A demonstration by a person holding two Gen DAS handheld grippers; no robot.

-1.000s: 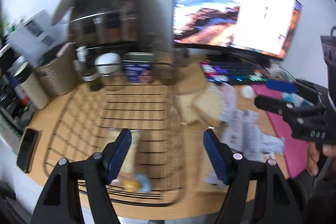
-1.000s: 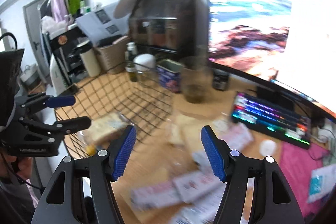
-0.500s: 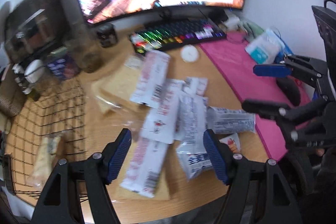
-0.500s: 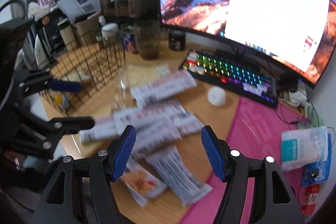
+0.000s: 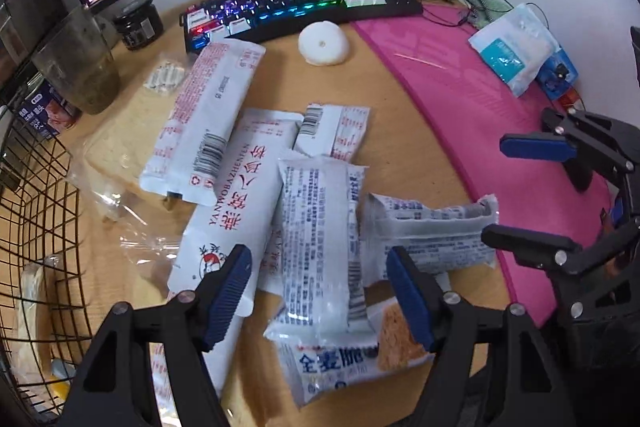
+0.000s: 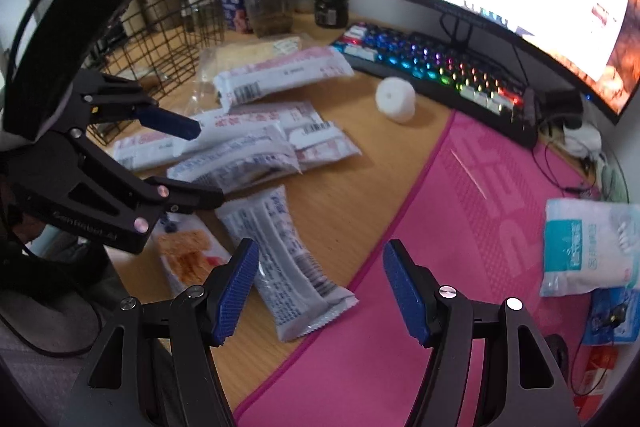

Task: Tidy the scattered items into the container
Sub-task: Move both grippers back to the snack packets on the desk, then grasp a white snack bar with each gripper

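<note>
Pink mat (image 6: 460, 227), rainbow-lit keyboard (image 6: 436, 67)

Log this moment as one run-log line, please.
phase: reaching for packets | left gripper: closing, over white packet, no contact | right gripper: open, empty | wire basket: holds bread | packets scattered on desk

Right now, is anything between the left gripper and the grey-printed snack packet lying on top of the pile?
Nothing visible. The left gripper hangs directly over the grey-printed packet, jaws closing but pads not yet touching it. That packet lies on top of the pile, overlapping the cracker packet beneath.
</note>
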